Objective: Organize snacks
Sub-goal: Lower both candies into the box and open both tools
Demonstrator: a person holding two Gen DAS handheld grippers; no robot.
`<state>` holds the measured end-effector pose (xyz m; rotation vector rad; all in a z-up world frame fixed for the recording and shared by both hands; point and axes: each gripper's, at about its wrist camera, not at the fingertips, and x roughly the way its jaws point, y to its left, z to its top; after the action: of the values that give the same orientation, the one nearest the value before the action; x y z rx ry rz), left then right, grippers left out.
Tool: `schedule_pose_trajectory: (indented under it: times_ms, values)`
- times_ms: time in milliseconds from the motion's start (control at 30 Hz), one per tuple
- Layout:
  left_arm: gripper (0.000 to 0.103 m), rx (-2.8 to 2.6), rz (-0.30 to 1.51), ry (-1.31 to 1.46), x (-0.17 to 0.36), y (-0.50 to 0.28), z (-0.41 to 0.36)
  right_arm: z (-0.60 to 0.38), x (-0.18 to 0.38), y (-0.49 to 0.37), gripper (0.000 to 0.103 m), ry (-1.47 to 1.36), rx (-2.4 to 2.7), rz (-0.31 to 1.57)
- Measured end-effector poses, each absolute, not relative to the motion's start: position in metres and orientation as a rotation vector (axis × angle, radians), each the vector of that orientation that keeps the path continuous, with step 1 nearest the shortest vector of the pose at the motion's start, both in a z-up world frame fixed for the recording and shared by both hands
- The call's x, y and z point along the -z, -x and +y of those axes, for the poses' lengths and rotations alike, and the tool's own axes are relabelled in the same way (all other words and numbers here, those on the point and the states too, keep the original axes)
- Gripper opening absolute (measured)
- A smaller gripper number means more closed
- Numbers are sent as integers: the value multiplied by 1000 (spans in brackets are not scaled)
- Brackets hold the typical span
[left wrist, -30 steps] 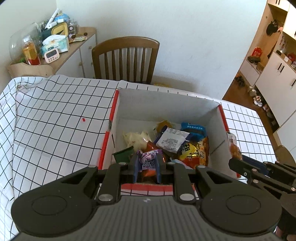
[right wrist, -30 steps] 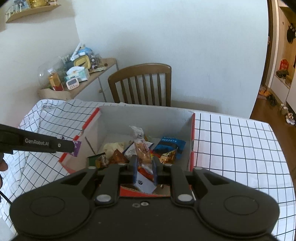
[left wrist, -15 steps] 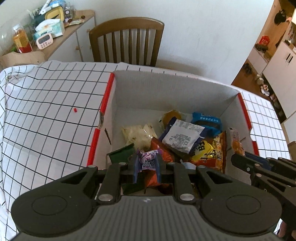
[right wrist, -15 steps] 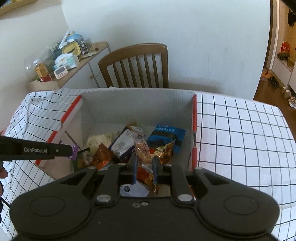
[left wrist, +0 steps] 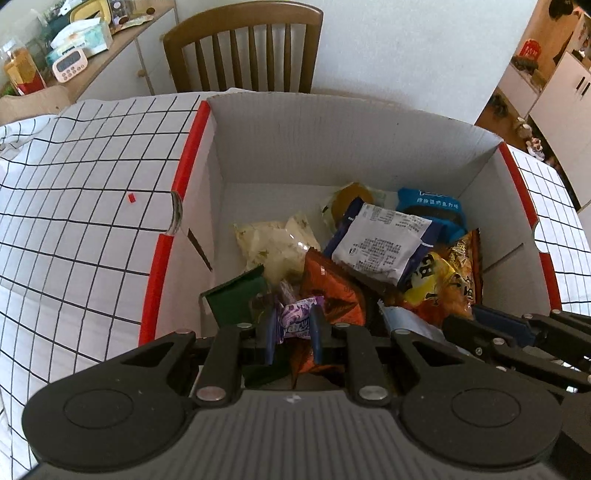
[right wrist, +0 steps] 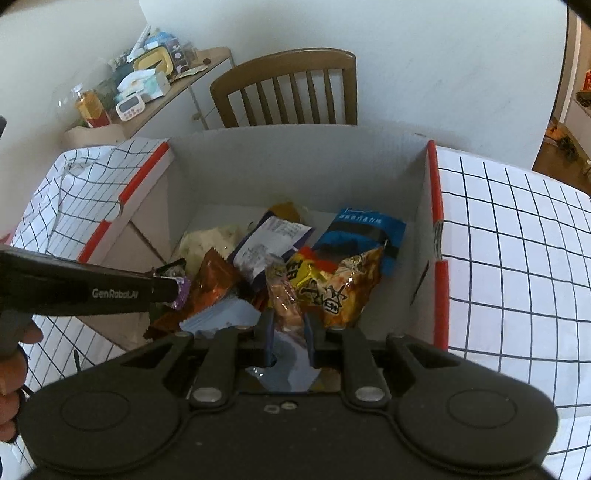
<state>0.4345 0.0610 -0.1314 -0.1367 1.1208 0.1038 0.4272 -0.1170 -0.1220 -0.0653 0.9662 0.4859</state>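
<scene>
You are working in a home dining area. A wooden slat-back chair (left wrist: 243,48) stands at a table under a white black-grid tablecloth (left wrist: 74,206), against a plain white wall. Beside it a low white sideboard (right wrist: 177,96) holds household clutter: a tissue pack (left wrist: 83,35), a small digital timer (left wrist: 69,66) and a drink bottle (left wrist: 20,72). On your right, white cupboards (left wrist: 565,96) stand on a wood floor.

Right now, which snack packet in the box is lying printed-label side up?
The white packet with navy edges, atop the pile mid-box: only it shows small black text on white, while the others show coloured fronts.
</scene>
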Motion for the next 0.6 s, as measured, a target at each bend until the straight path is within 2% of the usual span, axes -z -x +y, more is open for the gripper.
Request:
schedule_pose_trajectory:
  times_ms: [300,433,600]
  values:
    - [19,-89,1120,131,130,-432,60,-117,125,-426,27,74,-467,969]
    - [19,-86,1111,154,125,-425,64,-120,121,-423,38,55,-464,960]
    - [28,-77,1080,177,113,-413,68,-124,110,-413,46,38,-467,925]
